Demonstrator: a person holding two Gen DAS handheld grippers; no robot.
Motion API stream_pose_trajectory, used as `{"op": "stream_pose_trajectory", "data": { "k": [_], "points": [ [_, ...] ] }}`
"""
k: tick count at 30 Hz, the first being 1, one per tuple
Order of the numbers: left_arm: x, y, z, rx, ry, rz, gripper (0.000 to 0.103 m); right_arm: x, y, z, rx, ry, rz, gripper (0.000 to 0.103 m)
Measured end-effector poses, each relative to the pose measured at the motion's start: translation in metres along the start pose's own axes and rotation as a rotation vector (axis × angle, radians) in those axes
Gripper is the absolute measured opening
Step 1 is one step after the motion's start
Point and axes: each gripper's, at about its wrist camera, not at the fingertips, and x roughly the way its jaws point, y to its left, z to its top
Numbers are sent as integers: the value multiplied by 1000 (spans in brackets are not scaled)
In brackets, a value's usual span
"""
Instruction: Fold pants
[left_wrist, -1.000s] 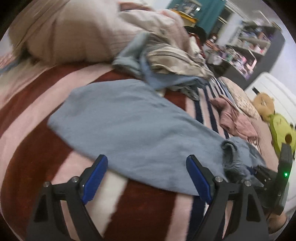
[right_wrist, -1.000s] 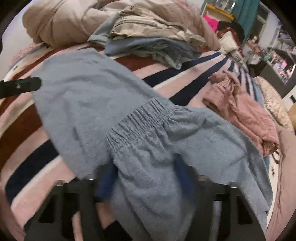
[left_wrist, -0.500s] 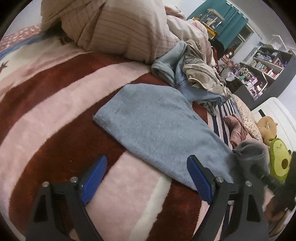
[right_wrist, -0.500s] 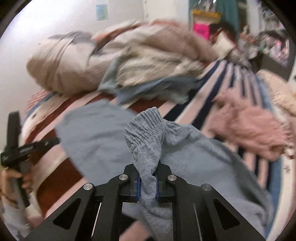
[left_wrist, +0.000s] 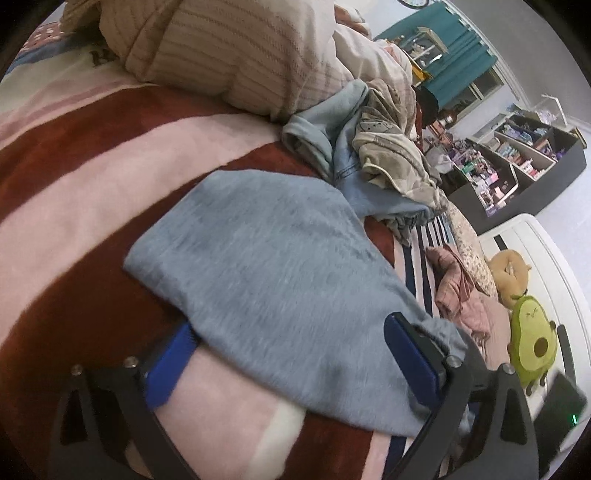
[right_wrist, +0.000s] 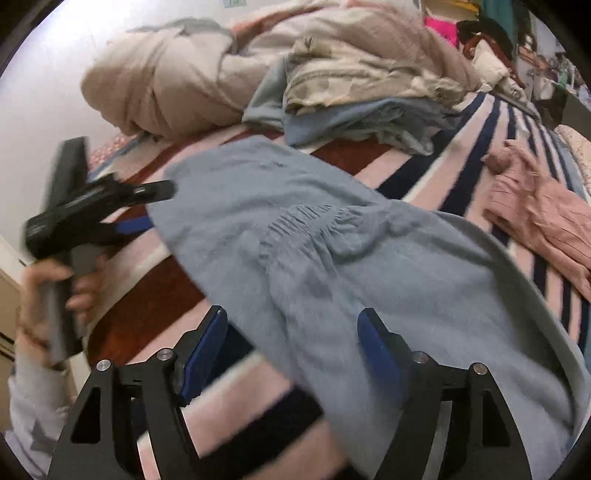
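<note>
The grey-blue pants (left_wrist: 280, 280) lie on the striped blanket (left_wrist: 92, 192), folded over, with the elastic waistband (right_wrist: 310, 221) on top of the lower layer. My left gripper (left_wrist: 291, 354) is open wide and still opening at the pants' near edge. Cloth lies between its blue pads (left_wrist: 170, 365), which do not press on it. In the right wrist view a hand (right_wrist: 44, 291) holds that left gripper (right_wrist: 155, 206) at the pants' left edge. My right gripper (right_wrist: 291, 350) is opening above the folded part, and its pads (right_wrist: 376, 350) are clear of the cloth below.
A heap of loose clothes (left_wrist: 388, 158) and a beige bundle of bedding (left_wrist: 240, 55) sit behind the pants. A pink garment (right_wrist: 535, 214) lies to the right on the blanket. Plush toys (left_wrist: 532, 332) rest at the bed's right side, and shelves (left_wrist: 517, 155) stand beyond.
My right gripper was shut on the raised waistband half a second ago; it has opened and the waistband now lies on the pants. My left gripper has closed in on the pants' edge.
</note>
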Motion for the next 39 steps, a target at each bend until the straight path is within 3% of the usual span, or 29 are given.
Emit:
{"op": "stream_pose_trajectory", "data": {
  "k": [2, 4, 6, 7, 9, 12, 14, 17, 19, 20, 21, 24, 30, 32, 35, 39],
  "points": [
    [7, -4, 3, -17, -8, 5, 97, -25, -5, -13, 28, -38, 1, 70],
    [16, -9, 7, -13, -18, 32, 85, -50, -15, -25, 59, -69, 1, 70],
    [24, -13, 12, -2, -15, 89, 54, -68, -26, -34, 80, -83, -25, 70],
    [26, -13, 13, 0, -15, 109, 49, -74, -31, -37, 84, -86, -52, 70],
    [24, -13, 14, 1, -19, 132, 23, -84, -47, -46, 90, -85, -132, 70],
    [22, -13, 15, 2, -11, 94, 6, -92, -61, -64, 66, -36, -151, 70],
    [19, -19, 15, 32, -29, 103, 5, -85, -63, -80, 23, 12, -135, 70],
    [5, -34, 13, 71, -86, 92, 4, -71, -53, -91, -44, 33, -178, 70],
    [-8, -44, 13, 103, -124, 81, 4, -59, -49, -97, -71, 50, -265, 65],
    [-17, -50, 12, 126, -149, 72, 4, -53, -51, -97, -78, 60, -318, 57],
    [-22, -54, 10, 140, -164, 66, 4, -50, -56, -99, -68, 66, -356, 54],
    [-39, -74, 6, 200, -210, 43, 4, -58, -86, -104, 71, 80, -343, 54],
    [-62, -146, -13, 376, -272, -89, 4, -75, -106, -117, 136, 76, -338, 59],
    [-65, -176, -25, 444, -263, -152, 4, -80, -105, -119, 144, 67, -328, 60],
    [-55, -225, -47, 566, -235, -187, 4, -91, -104, -123, 166, 39, -292, 61],
    [-11, -286, -97, 711, -85, -254, 4, -120, -111, -137, 217, -23, -249, 61]
  ]
}}
